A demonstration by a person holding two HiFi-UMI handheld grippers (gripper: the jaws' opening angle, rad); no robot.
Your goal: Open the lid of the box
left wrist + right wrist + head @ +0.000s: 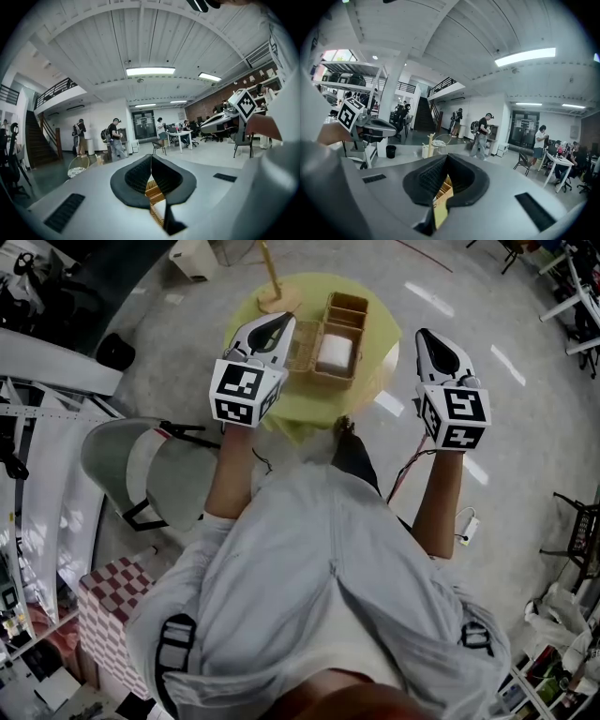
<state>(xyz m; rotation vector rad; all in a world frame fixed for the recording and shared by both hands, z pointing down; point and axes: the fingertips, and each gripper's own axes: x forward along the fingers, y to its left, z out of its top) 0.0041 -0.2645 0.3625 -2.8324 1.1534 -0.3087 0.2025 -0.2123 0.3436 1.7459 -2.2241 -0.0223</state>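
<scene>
**Both grippers clenched and empty, box between them on the bench.**

The box (337, 332) sits in the upper centre of the head view on the round yellow-green bench (281, 401). It looks like pale woven wood with a white block showing inside, so I judge it light, fairly stiff and rough enough not to slip, though it may slide if tugged. A woven panel lies out on its left side, perhaps the lid already swung open, but I cannot tell for sure. I would pinch a lid by its thin free edge and steady the body with the other side. My left gripper (284, 322) is over that left edge, jaws pressed together on nothing. My right gripper (424, 335), equally closed and bare, is well apart at centre right.
</scene>
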